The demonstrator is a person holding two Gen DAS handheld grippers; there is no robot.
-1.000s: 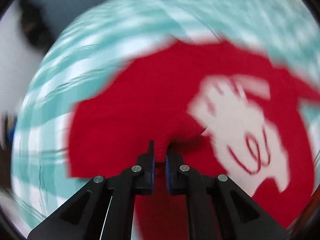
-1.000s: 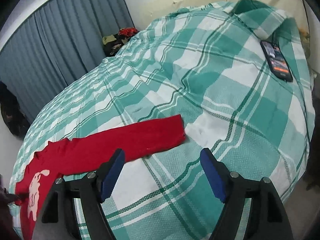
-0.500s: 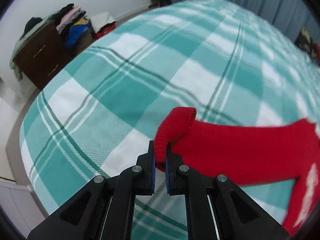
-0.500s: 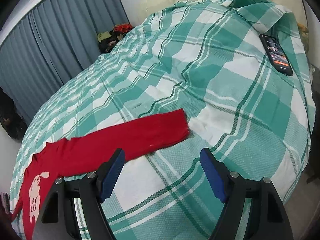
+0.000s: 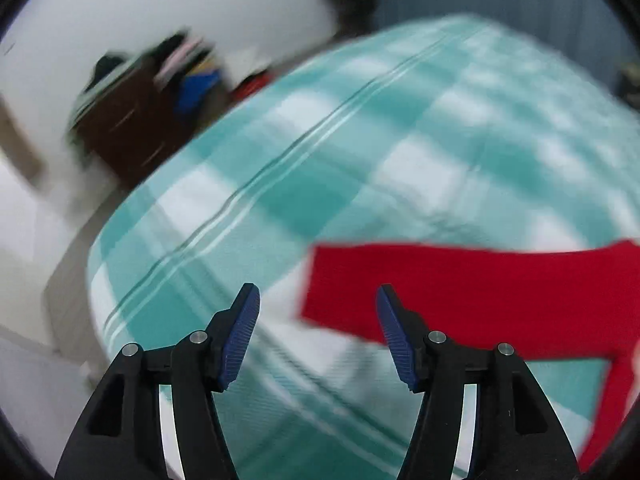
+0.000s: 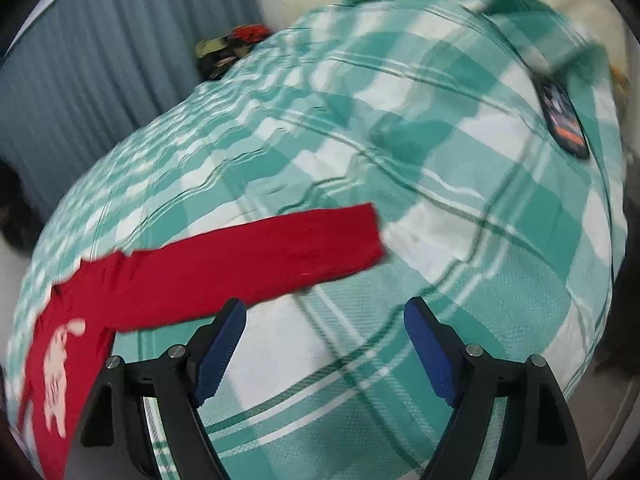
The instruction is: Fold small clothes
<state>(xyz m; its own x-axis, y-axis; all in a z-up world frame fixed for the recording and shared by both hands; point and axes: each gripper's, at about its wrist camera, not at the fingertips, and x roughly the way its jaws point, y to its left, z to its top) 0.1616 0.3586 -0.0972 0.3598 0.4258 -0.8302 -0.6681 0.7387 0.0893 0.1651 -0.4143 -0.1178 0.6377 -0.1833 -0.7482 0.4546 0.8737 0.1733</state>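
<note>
Both sleeves flat, red sweater (image 6: 224, 264) beyond fingers (image 6: 218, 344)

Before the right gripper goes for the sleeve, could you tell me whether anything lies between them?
Nothing visible does. Only bare bedspread lies between the open right gripper and the red sleeve; the phone lies far off.

The sweater (image 6: 224, 264) is bright red, with a white picture (image 6: 58, 360) on its front at 8 o'clock. The bed cover (image 6: 460, 216) has big green and white squares with thin dark green lines. The curtain (image 6: 100, 60) at 10 o'clock is grey-blue. The gripper pads (image 6: 218, 348) are dark blue on black arms.
</note>
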